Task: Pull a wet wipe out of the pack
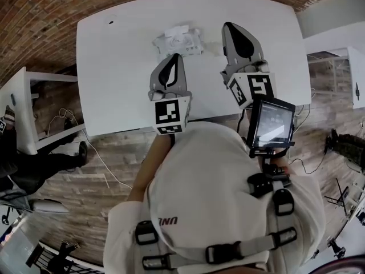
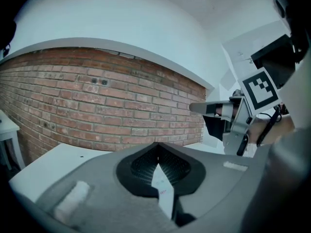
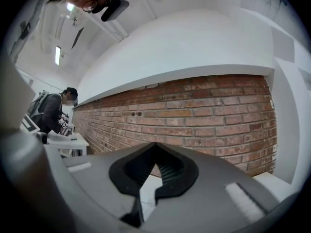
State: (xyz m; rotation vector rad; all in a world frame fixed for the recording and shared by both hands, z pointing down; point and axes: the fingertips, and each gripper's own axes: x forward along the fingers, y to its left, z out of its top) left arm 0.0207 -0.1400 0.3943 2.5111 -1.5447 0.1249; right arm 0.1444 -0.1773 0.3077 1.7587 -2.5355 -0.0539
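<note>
The white wet wipe pack [image 1: 178,40] lies on the white table [image 1: 114,67] near its far edge, with a crumpled white wipe on top. My left gripper [image 1: 174,56] hovers just in front of the pack, raised off the table. Its jaws [image 2: 155,147] meet at the tips; a white sliver with red print shows in the gap behind them, and I cannot tell whether it is held. My right gripper [image 1: 228,27] is up in the air to the right of the pack. Its jaws [image 3: 155,147] are shut with nothing between them. It also shows in the left gripper view [image 2: 214,108].
A brick wall [image 3: 204,115] runs behind the table. White side tables stand at the left [image 1: 23,113] and right [image 1: 336,61]. A small screen [image 1: 272,121] hangs at my chest. Cables lie on the wooden floor [image 1: 68,124]. A person [image 3: 53,113] stands far left.
</note>
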